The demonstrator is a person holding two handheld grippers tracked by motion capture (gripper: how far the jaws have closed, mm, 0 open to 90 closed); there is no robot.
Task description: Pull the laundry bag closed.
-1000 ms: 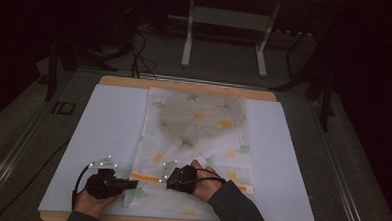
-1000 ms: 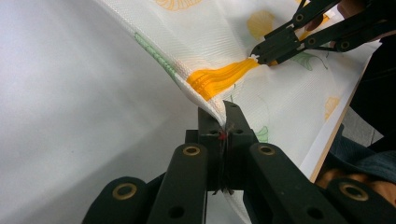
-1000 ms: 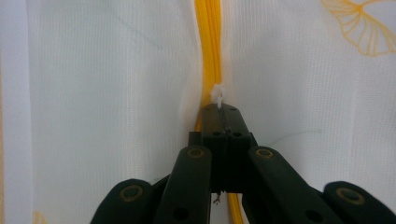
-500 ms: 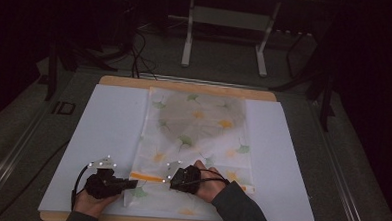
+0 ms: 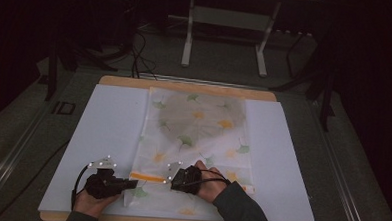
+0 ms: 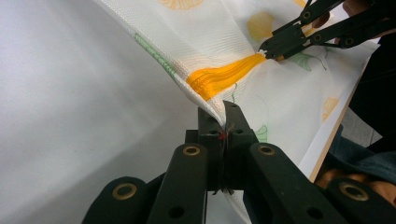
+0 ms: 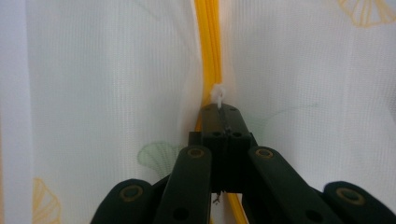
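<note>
The left claw (image 5: pixel 126 184) sits low on the table (image 5: pixel 83 135), near its front edge, with its two black jaws pressed fully together on the edge of a white mesh bag (image 5: pixel 198 135) printed with green and yellow leaves. In the left gripper view the left claw (image 6: pixel 224 122) pinches the bag's hem just below one end of an orange zipper (image 6: pixel 224 77), and the fabric rises away from it in a taut fold. To the right of that claw, along the zipper (image 5: pixel 148 177), the right claw (image 5: pixel 170 179) also has its jaws closed tight; the left gripper view shows the right claw (image 6: pixel 265 46) gripping at the far end of the orange strip. In the right gripper view the right claw (image 7: pixel 219 111) clamps a small white pull tab (image 7: pixel 217 93) on the zipper (image 7: pixel 210 46), which runs straight away from the jaws with mesh on both sides. The bag lies flat beyond both claws, stretching toward the far edge of the table, with a rounded grey shape (image 5: pixel 204 116) showing dimly through its far half. A hand (image 5: pixel 92 203) holds the left gripper and a dark-sleeved hand (image 5: pixel 208 183) holds the right.
</note>
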